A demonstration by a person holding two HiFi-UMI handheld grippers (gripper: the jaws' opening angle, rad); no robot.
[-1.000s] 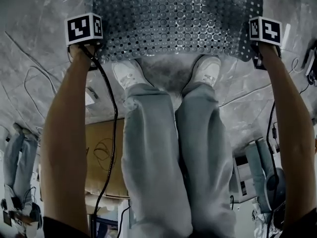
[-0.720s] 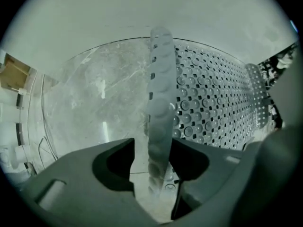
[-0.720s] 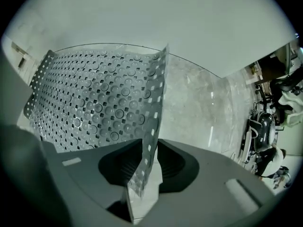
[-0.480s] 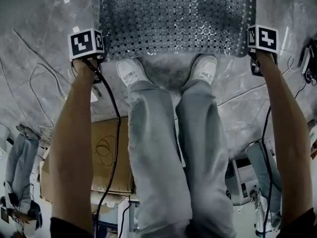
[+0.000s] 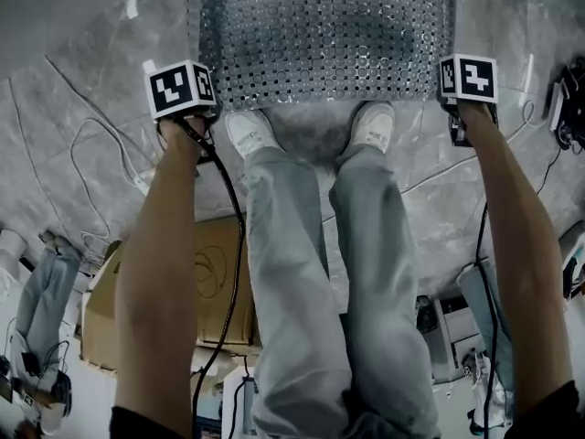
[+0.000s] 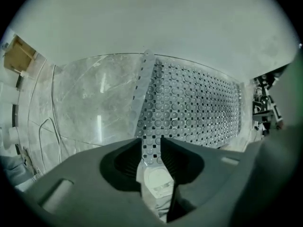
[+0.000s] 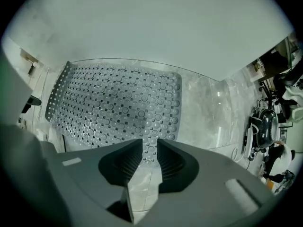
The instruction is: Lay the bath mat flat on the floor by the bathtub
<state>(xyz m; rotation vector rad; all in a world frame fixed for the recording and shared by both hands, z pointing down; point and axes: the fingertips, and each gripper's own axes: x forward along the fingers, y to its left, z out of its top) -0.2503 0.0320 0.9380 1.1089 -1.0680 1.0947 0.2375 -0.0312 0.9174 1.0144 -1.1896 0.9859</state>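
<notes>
- Marble, grey with pale veins, covers the floor (image 5: pixel 73 99) all round the person standing here, and it shines a little where the light strikes it.
- Flat on that floor lies the bath mat (image 5: pixel 329 35), a grey perforated sheet studded with small round bumps. Its far long edge runs close along the plain white bathtub side (image 7: pixel 151 22).
- The mat's near edge sits just ahead of the toes of the person's white shoes (image 5: pixel 249 133).
- The left claw (image 6: pixel 151 143) points down over the mat's near left corner. Its jaws stand apart and have just been closing. Nothing is between them; only the mat and one shoe show through the gap, well below.
- The right claw (image 7: pixel 150 142) points down over the near right corner, its jaws a little apart and gripping nothing.
- Loose cables (image 5: pixel 87 144) trail over the marble on the left.
- A cardboard box (image 5: pixel 215 282) sits behind the person's legs.
- Dark equipment (image 7: pixel 265 122) crowds the floor's right edge.
</notes>
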